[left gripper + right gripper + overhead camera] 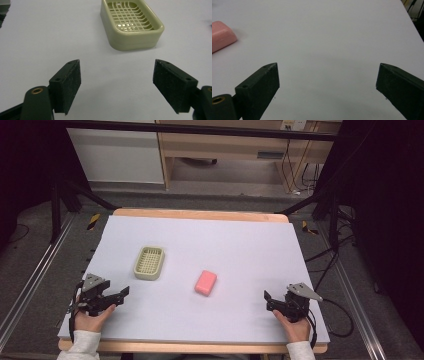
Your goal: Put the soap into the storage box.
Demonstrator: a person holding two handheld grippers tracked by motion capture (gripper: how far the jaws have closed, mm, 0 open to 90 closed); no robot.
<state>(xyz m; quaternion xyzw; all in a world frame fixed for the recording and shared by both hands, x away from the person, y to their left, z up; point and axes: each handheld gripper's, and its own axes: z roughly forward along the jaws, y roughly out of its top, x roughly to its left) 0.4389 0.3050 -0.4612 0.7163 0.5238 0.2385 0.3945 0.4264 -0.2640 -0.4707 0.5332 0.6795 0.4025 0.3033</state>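
Bare white table (240,245) is lying between both grippers and the objects. Only the soap dish (149,262) and pink soap bar (205,282) are standing on it, well apart, leaving an open lane between them; nothing is blocking either approach.

Lab-style recording bay, white-topped table (200,227), black curtains (385,195), floor rails (30,285), loose cables (325,265), wooden bench (225,145) behind
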